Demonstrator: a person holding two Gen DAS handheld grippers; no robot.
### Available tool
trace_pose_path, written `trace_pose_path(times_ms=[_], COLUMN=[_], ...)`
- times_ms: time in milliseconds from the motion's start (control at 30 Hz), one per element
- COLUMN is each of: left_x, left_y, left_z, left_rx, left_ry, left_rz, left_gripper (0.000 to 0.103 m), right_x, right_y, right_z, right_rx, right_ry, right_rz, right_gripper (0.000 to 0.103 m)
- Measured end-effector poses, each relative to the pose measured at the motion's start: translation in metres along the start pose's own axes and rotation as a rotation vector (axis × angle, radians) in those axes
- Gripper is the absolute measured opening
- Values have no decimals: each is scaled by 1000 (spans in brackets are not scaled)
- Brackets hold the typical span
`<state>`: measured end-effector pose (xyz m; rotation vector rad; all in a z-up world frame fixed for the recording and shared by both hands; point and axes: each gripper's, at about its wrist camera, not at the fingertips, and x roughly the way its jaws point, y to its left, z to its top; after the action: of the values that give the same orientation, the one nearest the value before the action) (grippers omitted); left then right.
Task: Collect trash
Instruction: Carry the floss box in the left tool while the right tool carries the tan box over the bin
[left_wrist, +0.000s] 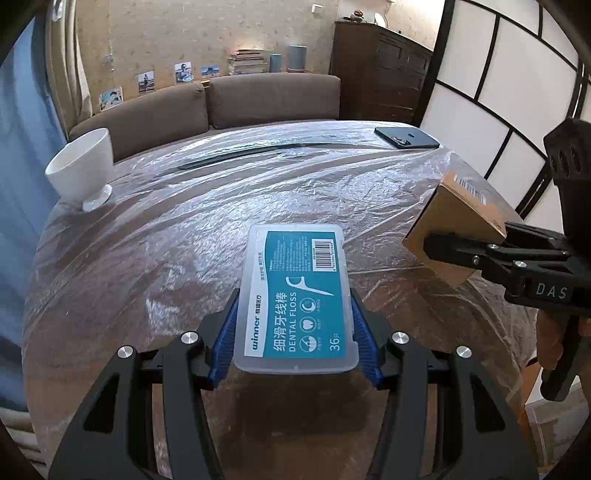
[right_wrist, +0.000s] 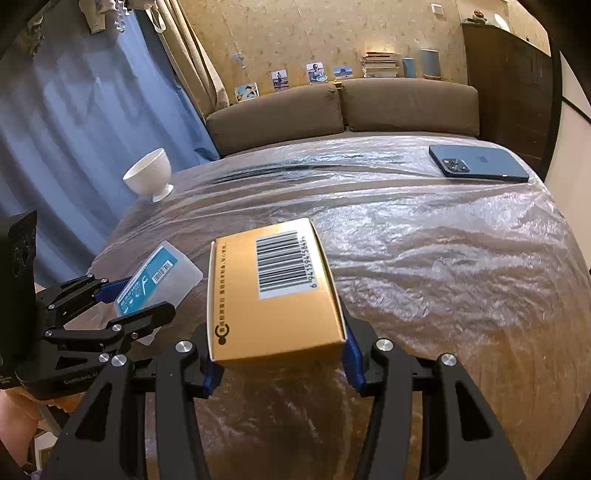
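Observation:
My left gripper is shut on a clear plastic dental floss box with a teal label, held above the plastic-covered table. My right gripper is shut on a tan cardboard box with a barcode on top, also held above the table. In the left wrist view the right gripper and the cardboard box show at the right. In the right wrist view the left gripper and the floss box show at the left.
A white footed bowl stands at the table's far left edge. A dark blue phone lies face down at the far right. A brown sofa stands behind the table, a blue curtain to the left.

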<state>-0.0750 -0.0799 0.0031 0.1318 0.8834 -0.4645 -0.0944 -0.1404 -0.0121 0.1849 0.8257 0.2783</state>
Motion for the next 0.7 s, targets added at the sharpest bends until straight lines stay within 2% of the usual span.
trace_pose_path(times_ms=[700], left_x=[-43], left_y=[-8], left_z=[-37], left_rx=[-65], left_ry=[-22], left_rz=[5], left_gripper=[56], right_x=[-36], right_y=[26], right_z=[-39], right_rx=[-68], right_ry=[15], right_rz=[67], right_gripper=[50])
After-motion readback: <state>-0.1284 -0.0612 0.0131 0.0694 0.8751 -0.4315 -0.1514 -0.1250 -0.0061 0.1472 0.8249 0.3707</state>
